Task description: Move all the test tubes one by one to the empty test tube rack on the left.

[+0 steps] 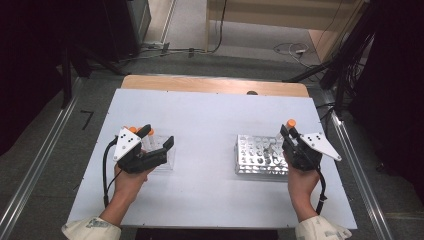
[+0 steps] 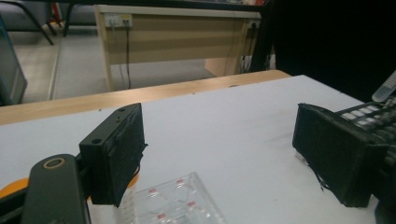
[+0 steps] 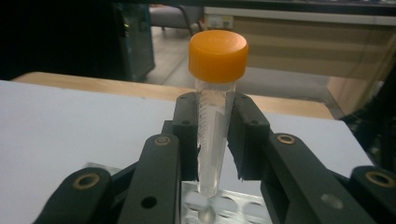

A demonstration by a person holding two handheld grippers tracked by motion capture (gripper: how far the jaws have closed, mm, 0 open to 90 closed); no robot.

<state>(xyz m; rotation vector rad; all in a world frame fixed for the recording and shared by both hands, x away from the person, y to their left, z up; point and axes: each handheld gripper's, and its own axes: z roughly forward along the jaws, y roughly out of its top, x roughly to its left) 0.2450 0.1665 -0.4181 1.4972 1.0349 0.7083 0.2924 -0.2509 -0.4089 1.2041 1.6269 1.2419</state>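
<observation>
My right gripper is shut on a clear tube with an orange cap, held upright with its tip just above the clear tube rack. In the high view the same gripper hovers over the rack's right edge, and the orange cap stands out above it. My left gripper is open over a clear well plate at the left of the table. Seen from the left gripper view, the jaws stand wide apart with nothing between them, and the well plate lies below.
The white table top has a wooden strip along its far edge. Orange-capped items lie behind the left gripper. A wooden desk and floor cables lie beyond the table.
</observation>
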